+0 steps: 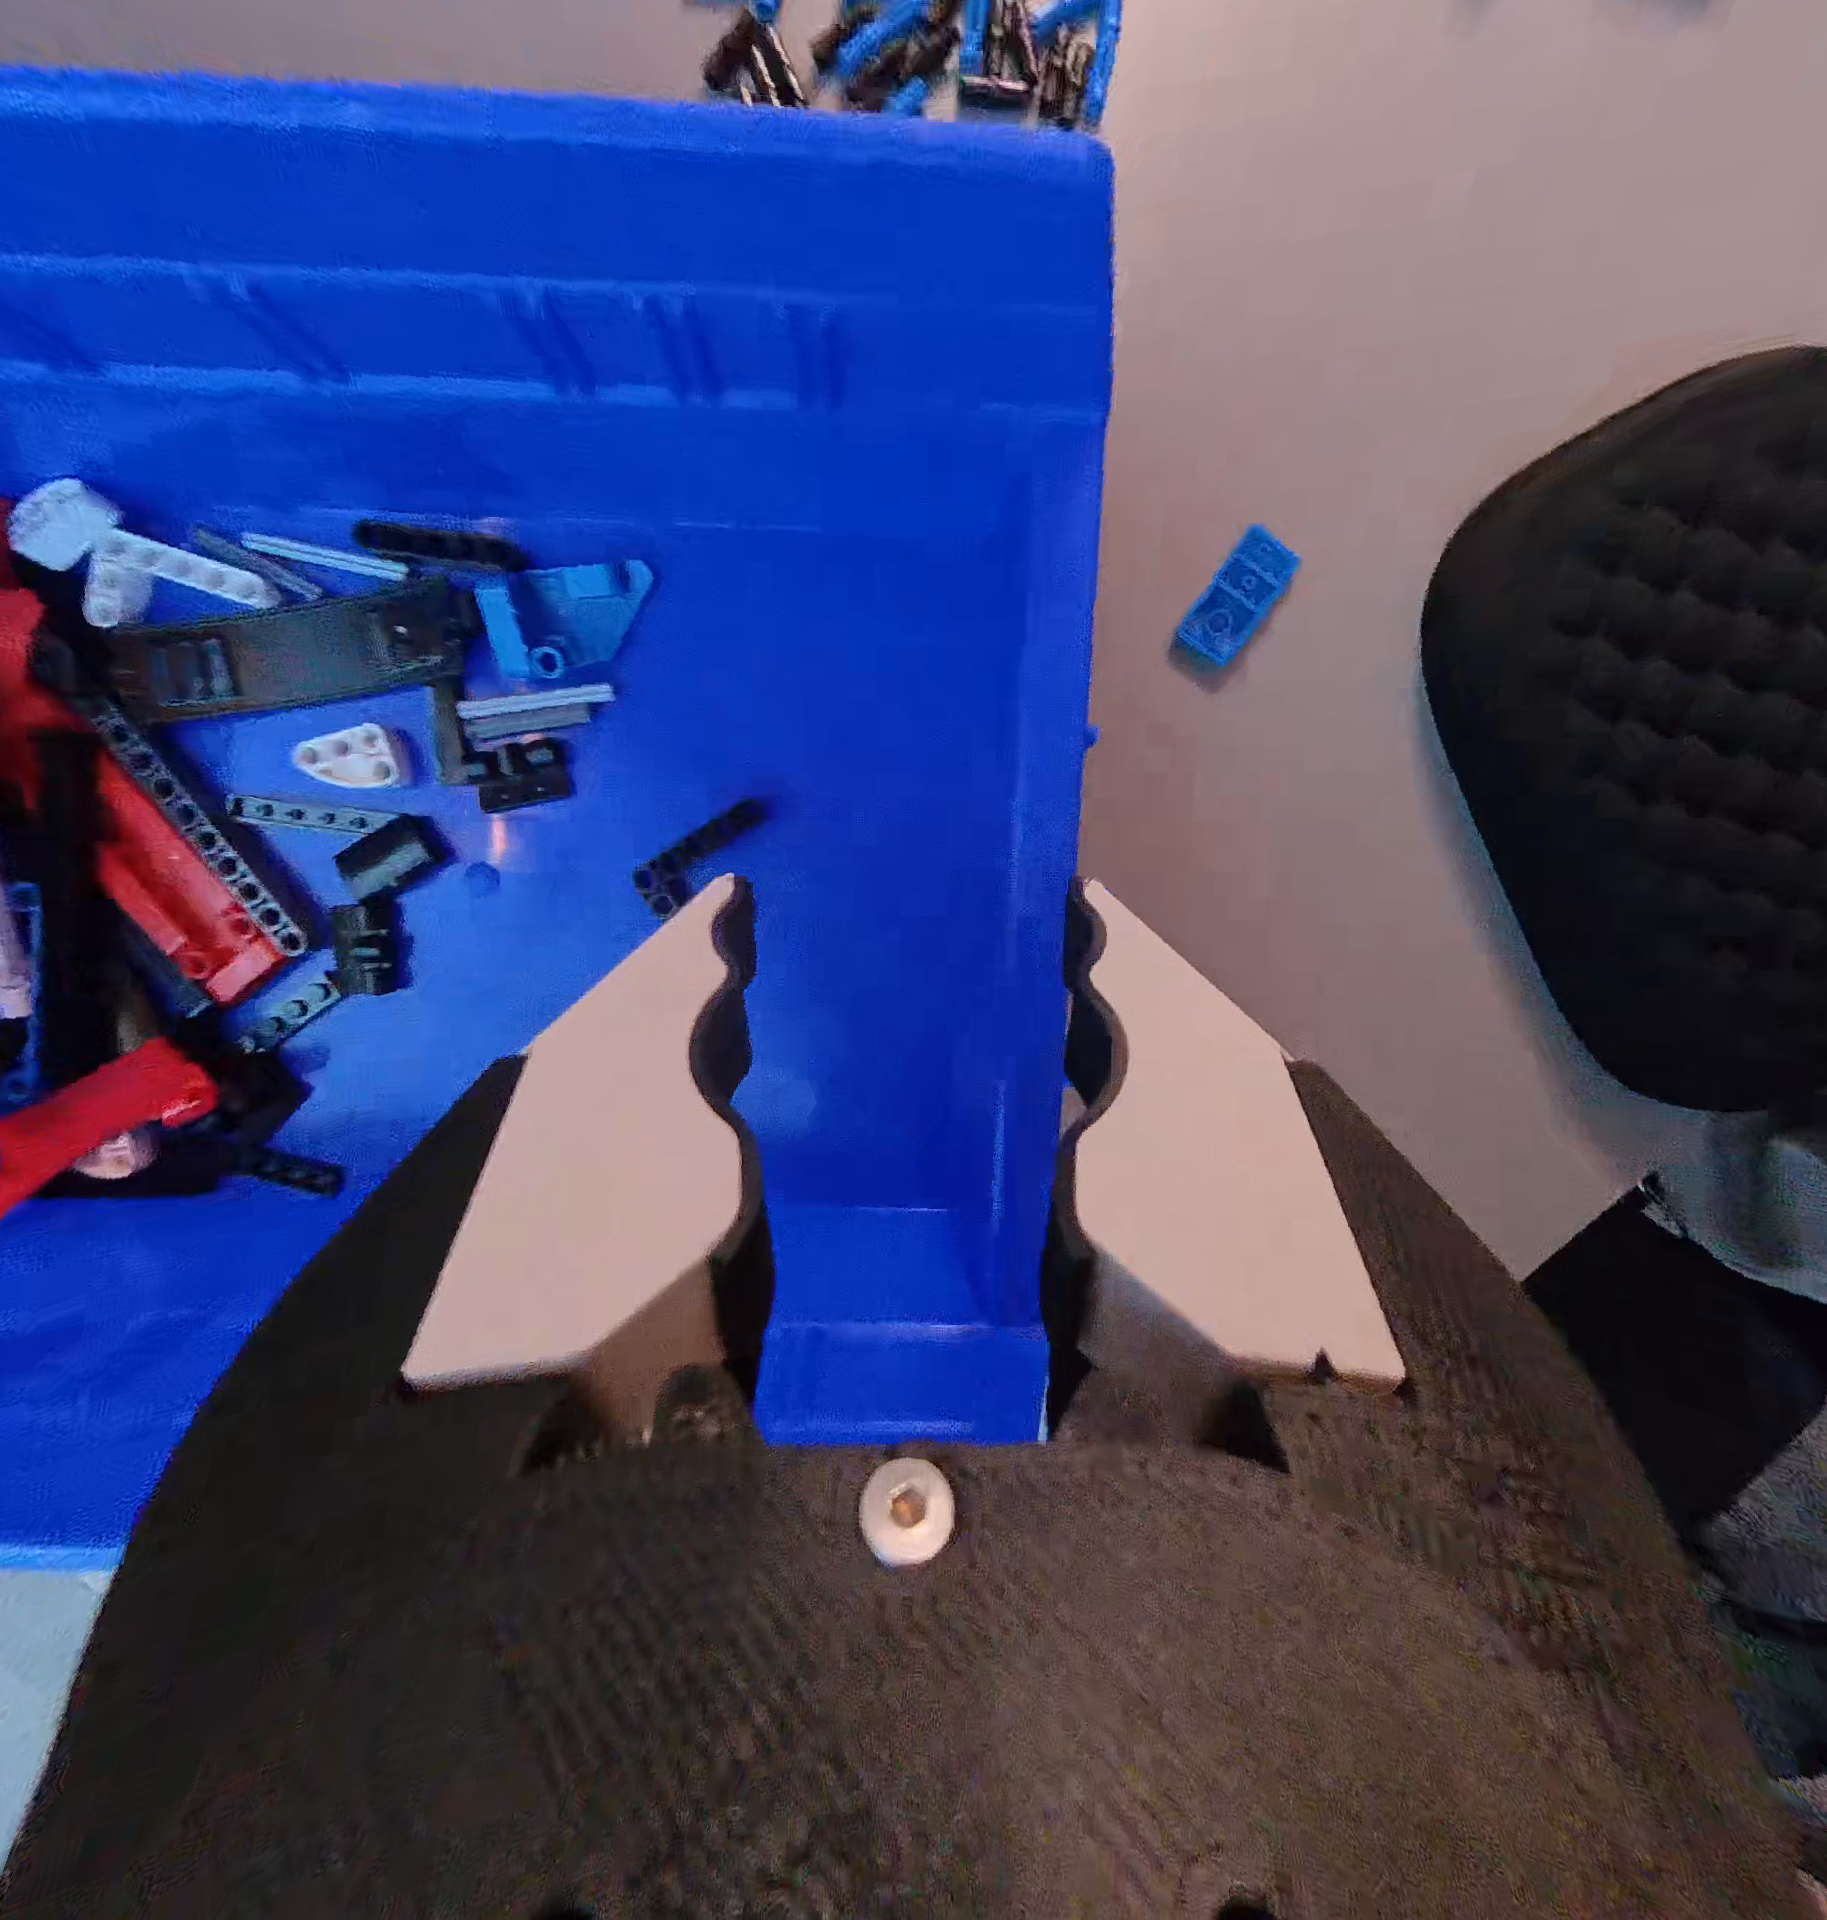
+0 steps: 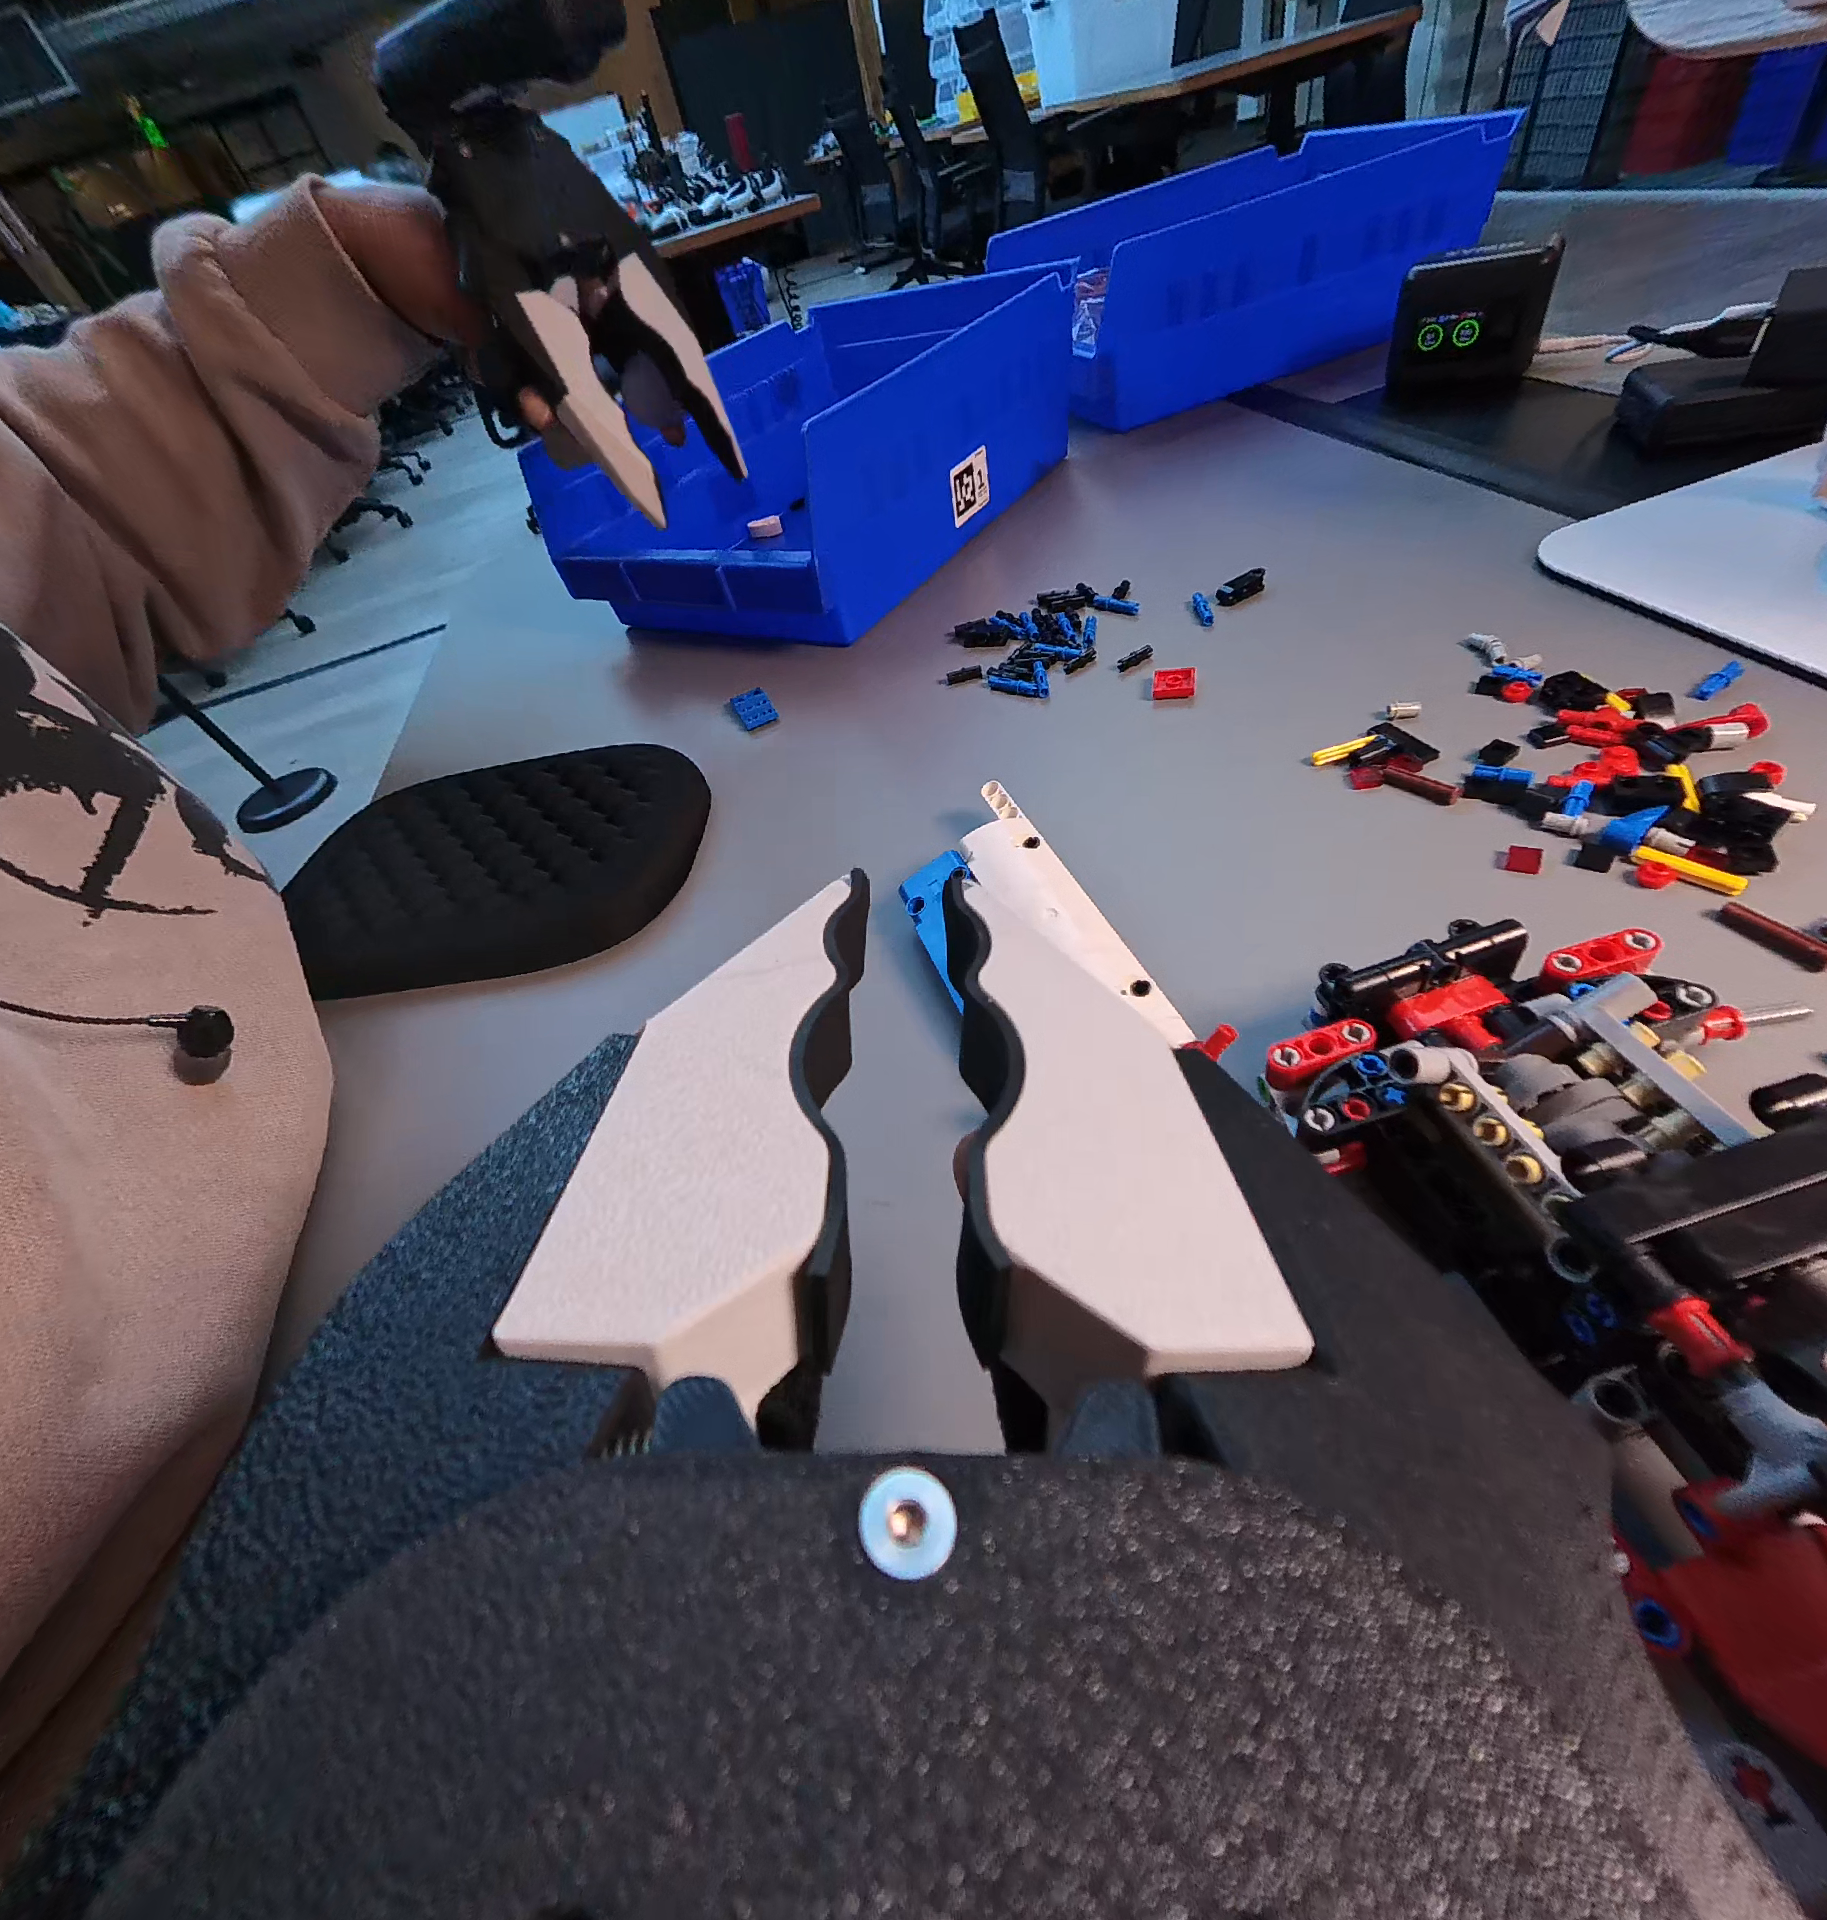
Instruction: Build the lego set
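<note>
My left wrist view looks down from close into the blue bin (image 1: 888, 623); my right wrist view looks low across the desk (image 2: 1252, 499). Both share this bin (image 2: 888, 447) and the black pad (image 1: 1667, 727) (image 2: 504, 862).

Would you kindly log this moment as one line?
left gripper: open over blue bin | right gripper: open, empty, above white panel | chassis: unfinished

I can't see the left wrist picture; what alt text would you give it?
An open two-finger gripper hangs over a blue plastic bin, its fingers empty. Loose red, black, white and blue lego pieces lie in the bin's left part. On the grey table to the right lie a small blue plate and a black dimpled pad.
</note>
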`<state>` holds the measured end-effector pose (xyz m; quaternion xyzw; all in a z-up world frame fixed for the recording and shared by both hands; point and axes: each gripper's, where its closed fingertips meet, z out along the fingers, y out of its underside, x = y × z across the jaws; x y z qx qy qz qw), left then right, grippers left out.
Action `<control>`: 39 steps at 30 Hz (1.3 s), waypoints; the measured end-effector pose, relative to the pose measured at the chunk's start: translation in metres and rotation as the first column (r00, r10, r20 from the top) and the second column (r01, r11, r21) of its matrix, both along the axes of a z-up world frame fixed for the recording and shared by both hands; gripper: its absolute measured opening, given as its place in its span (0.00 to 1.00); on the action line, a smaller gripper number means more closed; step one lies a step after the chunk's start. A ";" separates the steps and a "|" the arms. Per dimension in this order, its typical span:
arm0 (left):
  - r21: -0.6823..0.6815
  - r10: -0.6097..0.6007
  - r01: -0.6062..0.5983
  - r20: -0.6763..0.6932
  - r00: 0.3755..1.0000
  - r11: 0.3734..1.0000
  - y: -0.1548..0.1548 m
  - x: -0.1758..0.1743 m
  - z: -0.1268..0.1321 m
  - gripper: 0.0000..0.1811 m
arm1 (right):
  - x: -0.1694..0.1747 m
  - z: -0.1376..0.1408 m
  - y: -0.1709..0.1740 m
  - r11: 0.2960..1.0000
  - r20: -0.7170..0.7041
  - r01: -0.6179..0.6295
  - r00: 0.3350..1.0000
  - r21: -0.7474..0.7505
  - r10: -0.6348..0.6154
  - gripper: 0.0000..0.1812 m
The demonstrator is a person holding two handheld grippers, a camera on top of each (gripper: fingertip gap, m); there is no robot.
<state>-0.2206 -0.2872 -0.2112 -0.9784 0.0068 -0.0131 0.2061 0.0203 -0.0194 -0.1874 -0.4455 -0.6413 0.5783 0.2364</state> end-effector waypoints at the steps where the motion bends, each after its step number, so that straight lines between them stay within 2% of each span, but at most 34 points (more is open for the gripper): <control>1: -0.033 -0.031 0.032 0.022 0.999 0.999 0.000 0.009 -0.009 0.32 | 0.000 0.000 0.000 1.000 0.000 0.000 1.000 0.001 0.000 0.07; 4: -0.108 -0.084 0.088 0.039 0.996 0.990 0.003 0.029 -0.030 0.29 | 0.000 -0.001 0.001 1.000 0.002 0.002 1.000 0.002 -0.002 0.07; 8: -0.209 -0.089 0.074 -0.067 0.994 0.975 0.001 0.026 -0.052 0.11 | 0.000 -0.001 0.002 1.000 0.001 0.005 1.000 0.003 -0.005 0.07; 13: -0.170 -0.025 -0.006 -0.177 0.984 0.985 0.001 0.018 -0.053 0.11 | 0.001 0.000 0.003 1.000 -0.003 0.007 1.000 0.001 -0.007 0.07; 16: -0.144 -0.002 -0.025 -0.181 0.983 0.989 -0.008 0.011 -0.049 0.11 | 0.001 0.003 0.002 1.000 -0.006 0.000 1.000 -0.016 0.000 0.07; 19: -0.089 0.050 -0.068 -0.184 0.982 0.994 -0.015 -0.002 -0.035 0.12 | 0.001 0.006 0.000 1.000 -0.014 -0.005 1.000 -0.029 0.005 0.07; 21: -0.059 0.042 -0.054 -0.195 0.980 0.997 -0.017 -0.008 -0.030 0.12 | 0.001 0.007 -0.001 1.000 -0.017 -0.005 1.000 -0.024 0.005 0.07; 25: -0.102 -0.010 -0.013 -0.218 0.976 0.995 -0.030 -0.012 -0.053 0.11 | 0.002 0.009 -0.003 1.000 -0.024 -0.008 1.000 -0.017 0.008 0.07; 35: -0.072 -0.054 0.038 -0.231 0.972 0.997 -0.030 -0.011 -0.053 0.12 | 0.010 0.010 -0.010 0.999 -0.043 -0.041 0.998 0.020 0.042 0.07; 39: -0.057 -0.090 0.074 -0.346 0.934 0.996 -0.016 -0.019 -0.050 0.14 | 0.014 0.014 -0.011 0.999 -0.053 -0.048 0.997 0.004 0.048 0.07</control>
